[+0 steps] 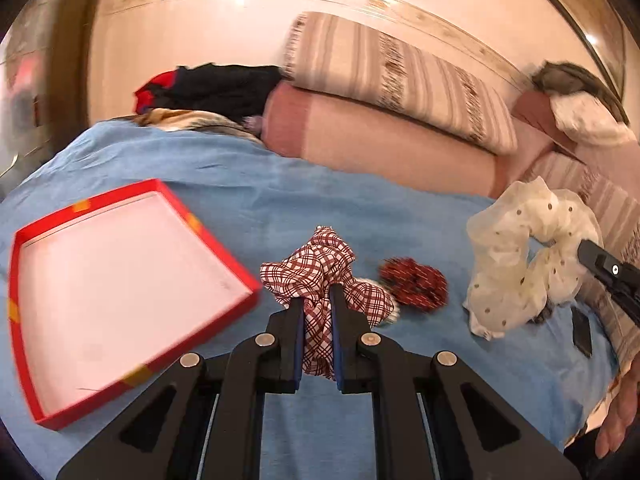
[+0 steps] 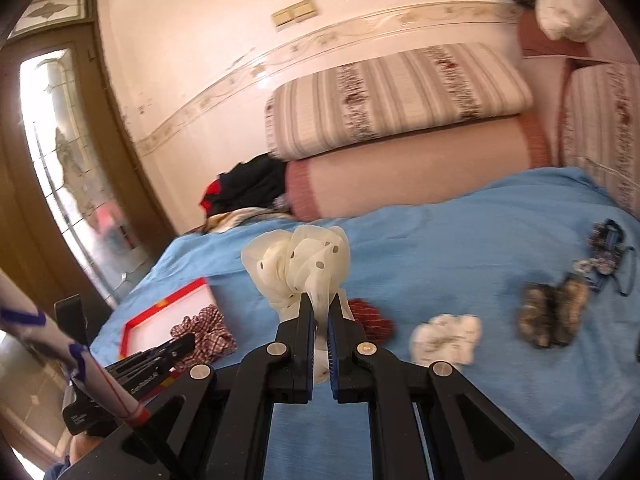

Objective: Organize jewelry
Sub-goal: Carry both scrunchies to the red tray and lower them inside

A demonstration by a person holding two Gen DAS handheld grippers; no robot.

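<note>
Bedspread: blue cloth covers the bed you are working over, with striped cushions stacked at its far side.
Left gripper: your left gripper has its fingers clenched on the plaid scrunchie, a red-and-white checked one, which bunches up above the fingertips and hangs down between them, clear of the cloth.
Right gripper: your right gripper is clamped on the cream scrunchie, sheer with dark dots; the fabric balloons above the tips and a strip is pinched between the pads.
Box: red-walled shallow box with a white floor lies on the bedspread to the left of your left gripper, tilted in the view, nothing in it.
Remaining pieces: dark red scrunchie lies on the cloth just right of the plaid one; in the right wrist view a white scrunchie, a brown furry scrunchie and a dark tangled piece lie further right, apart from each other.
Far left: dark and red clothes are heaped beside the cushions.
</note>
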